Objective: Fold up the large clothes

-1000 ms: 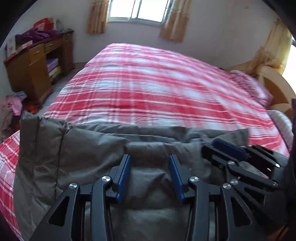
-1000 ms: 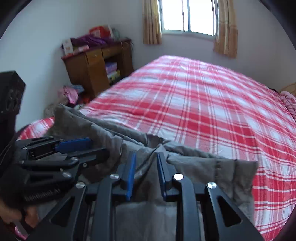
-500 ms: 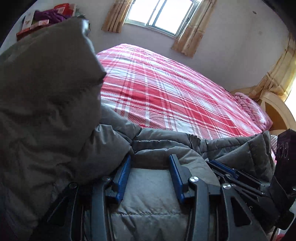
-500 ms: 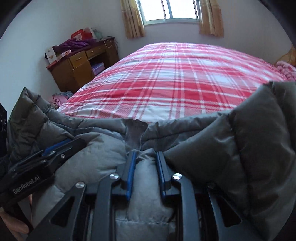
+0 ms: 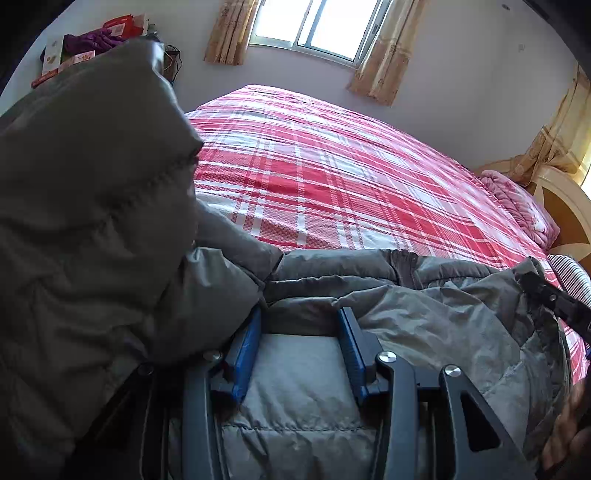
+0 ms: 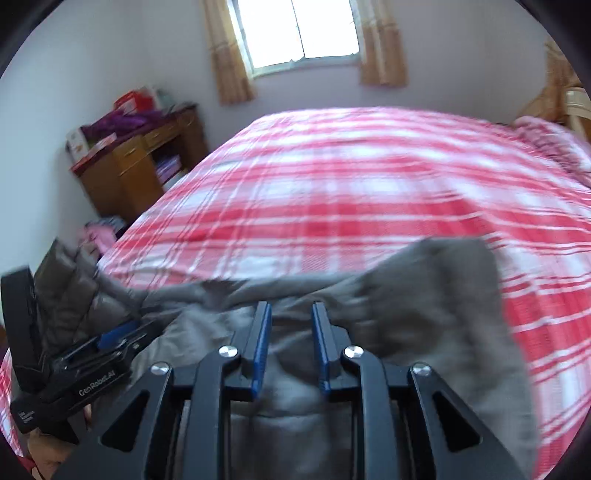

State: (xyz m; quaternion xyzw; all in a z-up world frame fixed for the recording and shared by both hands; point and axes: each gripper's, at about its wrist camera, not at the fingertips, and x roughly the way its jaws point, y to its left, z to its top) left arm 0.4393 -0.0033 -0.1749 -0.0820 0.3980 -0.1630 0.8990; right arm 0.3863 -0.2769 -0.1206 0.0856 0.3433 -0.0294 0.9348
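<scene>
A large grey padded coat (image 5: 424, 317) lies at the near edge of a bed with a red plaid cover (image 5: 332, 173). One bulky part of the coat rises at the left of the left wrist view. My left gripper (image 5: 299, 325) is shut on a thick fold of the coat, its blue pads apart around it. My right gripper (image 6: 290, 321) is shut on another fold of the coat (image 6: 424, 295); this view is blurred. The right gripper (image 5: 554, 299) shows at the right edge of the left view, the left gripper (image 6: 110, 339) at the lower left of the right view.
A wooden desk (image 6: 136, 173) with clutter on top stands left of the bed. A window with curtains (image 6: 306, 33) is in the far wall. A pink pillow (image 5: 517, 206) and a curved headboard (image 5: 565, 206) are at the right. Pink clothes (image 6: 98, 232) lie on the floor.
The coat part at the right of the right wrist view has dropped down flatter onto the bed. The right gripper moved fast, blurring its view. The left gripper keeps its hold.
</scene>
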